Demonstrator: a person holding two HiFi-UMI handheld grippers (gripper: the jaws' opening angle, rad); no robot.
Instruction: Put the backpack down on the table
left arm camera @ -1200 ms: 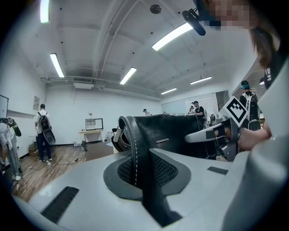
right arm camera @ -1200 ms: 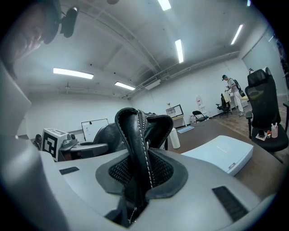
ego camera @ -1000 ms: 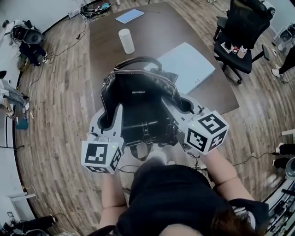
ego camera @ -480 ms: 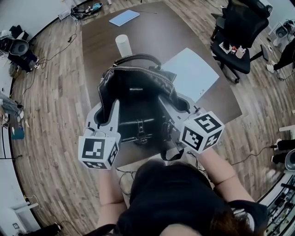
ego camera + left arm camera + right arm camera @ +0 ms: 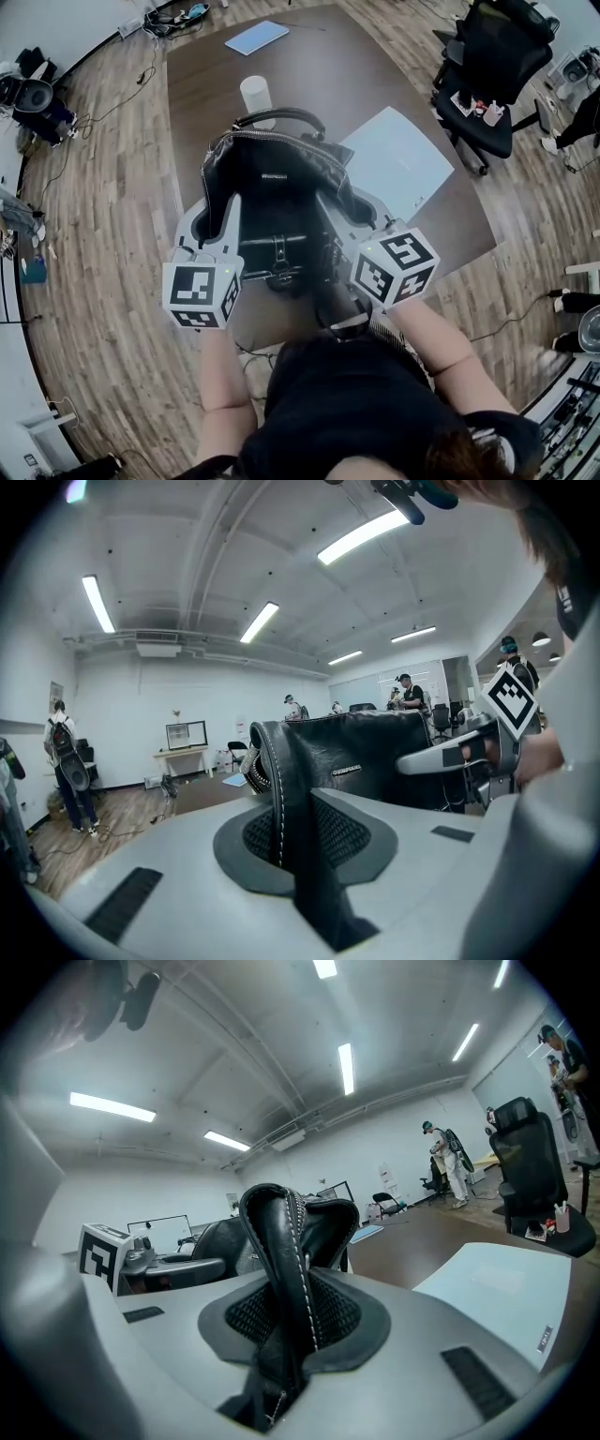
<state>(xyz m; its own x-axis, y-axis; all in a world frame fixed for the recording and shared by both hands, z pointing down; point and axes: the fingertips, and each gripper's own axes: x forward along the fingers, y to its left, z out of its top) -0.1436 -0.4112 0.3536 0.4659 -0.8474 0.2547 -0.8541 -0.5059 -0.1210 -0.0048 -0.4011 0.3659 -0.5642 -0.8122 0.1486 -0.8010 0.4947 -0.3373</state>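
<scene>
Head view: the backpack (image 5: 277, 202) hangs open-topped between the two tools, over the near end of the dark surface (image 5: 309, 66). I cannot tell whether its base touches the surface. The left hand-held gripper (image 5: 225, 214) grips its left rim and the right hand-held gripper (image 5: 352, 211) its right rim. A white cylinder (image 5: 255, 94) stands just beyond the carry handle, and a white flat panel (image 5: 398, 159) lies near the bag's right side. If the bag goes down too far forward it could knock the cylinder over. If it goes down too near the edge, it may tip back off toward the person. A loose strap (image 5: 342, 319) dangles below and could catch on the edge.

Left gripper view: the jaws are pinched on a thin stitched leather edge of the bag. So narrow a hold may slip if the bag swings.

Right gripper view: these jaws also clamp a folded leather rim beside the zipper. If one side lets go before the other, the bag would likely slump sideways.
</scene>
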